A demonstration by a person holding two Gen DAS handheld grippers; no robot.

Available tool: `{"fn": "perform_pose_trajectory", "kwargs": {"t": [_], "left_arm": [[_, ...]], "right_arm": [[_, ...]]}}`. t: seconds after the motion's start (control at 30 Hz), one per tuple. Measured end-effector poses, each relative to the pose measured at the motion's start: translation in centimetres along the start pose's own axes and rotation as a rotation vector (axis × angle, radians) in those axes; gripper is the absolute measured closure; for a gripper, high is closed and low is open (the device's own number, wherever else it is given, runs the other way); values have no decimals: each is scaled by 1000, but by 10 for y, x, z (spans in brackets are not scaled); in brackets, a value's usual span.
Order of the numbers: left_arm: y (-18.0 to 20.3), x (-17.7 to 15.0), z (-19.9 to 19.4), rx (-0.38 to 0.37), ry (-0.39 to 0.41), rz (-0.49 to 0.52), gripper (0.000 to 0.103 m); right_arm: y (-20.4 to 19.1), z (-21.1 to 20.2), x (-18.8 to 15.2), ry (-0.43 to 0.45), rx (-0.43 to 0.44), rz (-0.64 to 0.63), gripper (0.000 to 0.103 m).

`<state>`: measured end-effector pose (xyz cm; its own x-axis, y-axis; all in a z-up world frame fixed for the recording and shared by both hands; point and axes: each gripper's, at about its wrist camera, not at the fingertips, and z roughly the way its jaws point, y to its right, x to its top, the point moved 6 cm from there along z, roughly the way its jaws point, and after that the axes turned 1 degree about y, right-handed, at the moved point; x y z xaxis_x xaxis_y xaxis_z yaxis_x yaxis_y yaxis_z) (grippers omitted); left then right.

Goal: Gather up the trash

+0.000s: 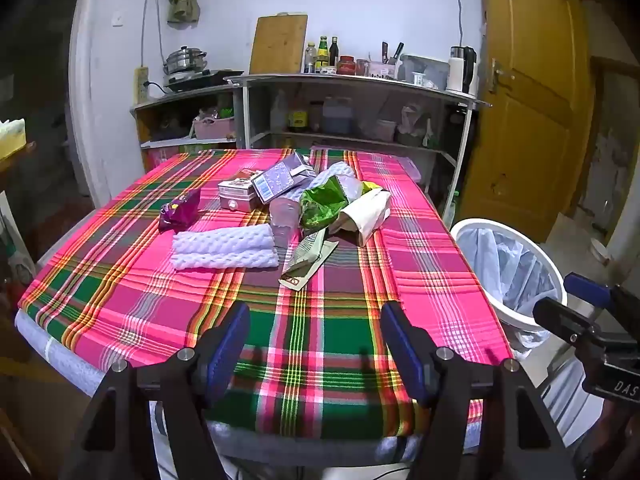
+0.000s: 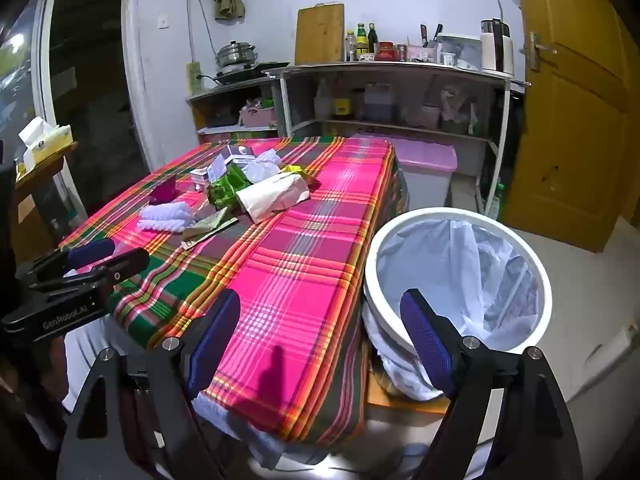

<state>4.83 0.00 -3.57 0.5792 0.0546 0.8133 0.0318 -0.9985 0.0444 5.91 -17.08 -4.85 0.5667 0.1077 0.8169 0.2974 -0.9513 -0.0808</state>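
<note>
Plaid tablecloth (image 1: 320, 320) bears trash pile (image 1: 304, 200); both tongs gape empty.

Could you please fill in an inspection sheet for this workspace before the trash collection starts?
Surface: table under a plaid cloth, near half bare.
Job's things: trash pile mid-table: white foam netting, purple wrapper, green wrapper, cream paper bag, small boxes. White bin with a liner stands on the floor beside the table; no trash visible inside.
Clutter: nothing seen apart from the trash.
Grippers: left gripper and right gripper open, fingers empty, short of the pile.
Cables: cords hang down the back wall.
Surroundings: shelf unit with bottles and a kettle, yellow door.
</note>
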Motion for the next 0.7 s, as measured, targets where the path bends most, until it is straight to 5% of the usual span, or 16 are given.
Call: {"fn": "perform_pose_trajectory", "kwargs": {"t": [0.7], "left_arm": [[4, 4, -13, -26, 40, 2, 36]], "right_arm": [[-1, -1, 3, 5, -13, -8, 21]]}}
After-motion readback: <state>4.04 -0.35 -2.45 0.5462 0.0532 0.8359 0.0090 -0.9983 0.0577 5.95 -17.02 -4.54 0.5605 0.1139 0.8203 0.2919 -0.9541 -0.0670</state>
